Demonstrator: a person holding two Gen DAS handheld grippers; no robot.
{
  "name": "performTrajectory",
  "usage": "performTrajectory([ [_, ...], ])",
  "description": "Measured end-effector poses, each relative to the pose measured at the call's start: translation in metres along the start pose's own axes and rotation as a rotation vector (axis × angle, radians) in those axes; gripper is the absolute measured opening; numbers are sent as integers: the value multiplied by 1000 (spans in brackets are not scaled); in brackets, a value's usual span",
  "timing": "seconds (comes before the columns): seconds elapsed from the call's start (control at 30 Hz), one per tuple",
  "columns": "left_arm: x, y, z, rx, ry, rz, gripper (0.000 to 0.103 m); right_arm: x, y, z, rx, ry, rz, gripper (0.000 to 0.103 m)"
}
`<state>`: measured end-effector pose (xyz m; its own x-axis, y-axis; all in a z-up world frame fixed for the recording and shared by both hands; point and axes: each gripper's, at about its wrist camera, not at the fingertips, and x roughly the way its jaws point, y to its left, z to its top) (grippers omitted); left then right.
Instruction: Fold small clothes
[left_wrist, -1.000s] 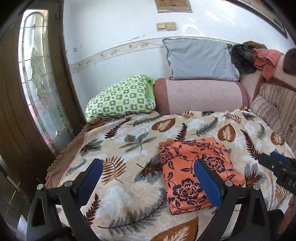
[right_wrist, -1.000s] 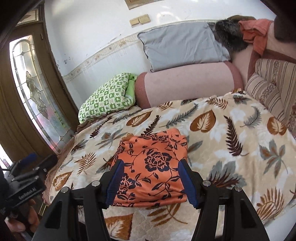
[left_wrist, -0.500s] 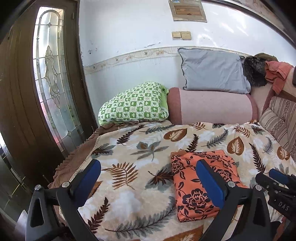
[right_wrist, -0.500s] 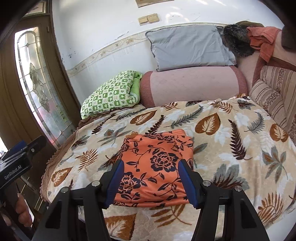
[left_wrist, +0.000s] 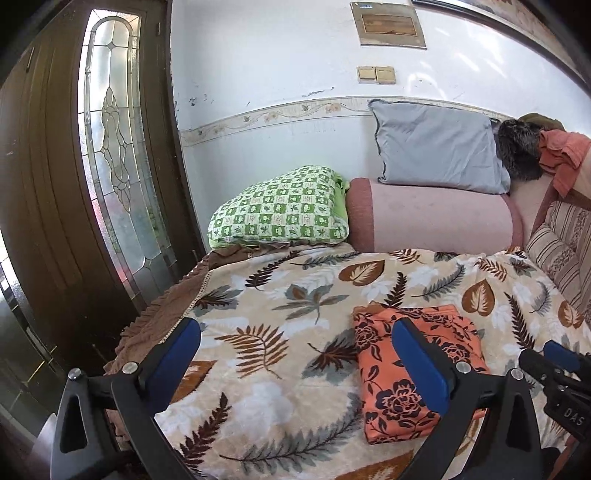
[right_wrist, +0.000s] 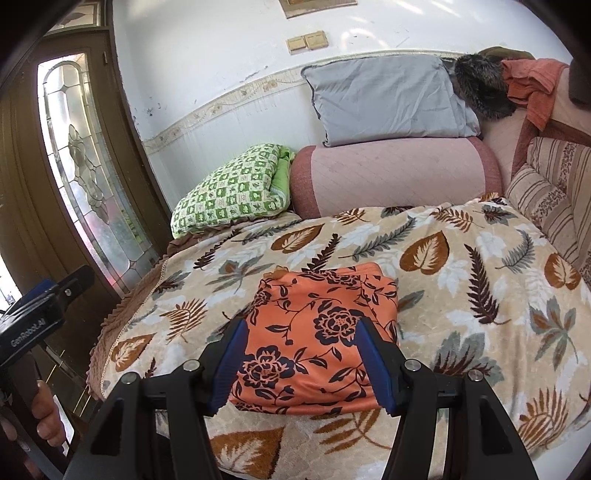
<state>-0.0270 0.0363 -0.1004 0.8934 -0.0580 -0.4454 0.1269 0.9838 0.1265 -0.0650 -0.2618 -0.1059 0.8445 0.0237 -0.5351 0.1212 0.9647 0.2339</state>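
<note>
Hovering above the near edge of the blanket (right_wrist: 461, 258), both grippers hang clear of the orange floral garment (right_wrist: 321, 332), which lies on the blanket as a flat, squared packet with its edges stacked; the fold looks done or close to it. Right gripper (right_wrist: 301, 365): jaws apart, nothing between the pads, the garment lying beyond and below them and not touched. Left gripper (left_wrist: 295, 362): jaws spread wide and empty, sitting to the left of the garment, over bare blanket. Relative to the garment: green checked pillow (left_wrist: 280, 206) and pink bolster (left_wrist: 432, 218) lie beyond it against the wall, grey cushion (left_wrist: 436, 147) sits on top of the bolster, striped cushion (right_wrist: 546, 195) well off to its right. Judgement on doing the step well: if any finishing is wanted, come down on the near hem only, pinch all layers together rather than the top one, and press flat without dragging, since the plush blanket likely grips the cloth and a sideways pull could skew the stack. Otherwise, keep both grippers lifted clear so no pad snags a corner.
</note>
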Motion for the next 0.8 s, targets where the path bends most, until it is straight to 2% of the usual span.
performTrajectory([
  [0.23, 0, 4, 1, -25, 10, 5, 103, -1, 8, -1, -25, -5, 7, 64],
  [0.53, -1, -4, 2, 45, 17, 66, 103, -4, 5, 0, -23, -29, 10, 64],
  [0.67, 3, -10, -1, 72, 48, 44, 103, -6, 6, -1, -26, -30, 8, 64],
  [0.8, 2, -11, -2, 56, 52, 3, 103, -6, 6, -2, -29, -25, 11, 64],
])
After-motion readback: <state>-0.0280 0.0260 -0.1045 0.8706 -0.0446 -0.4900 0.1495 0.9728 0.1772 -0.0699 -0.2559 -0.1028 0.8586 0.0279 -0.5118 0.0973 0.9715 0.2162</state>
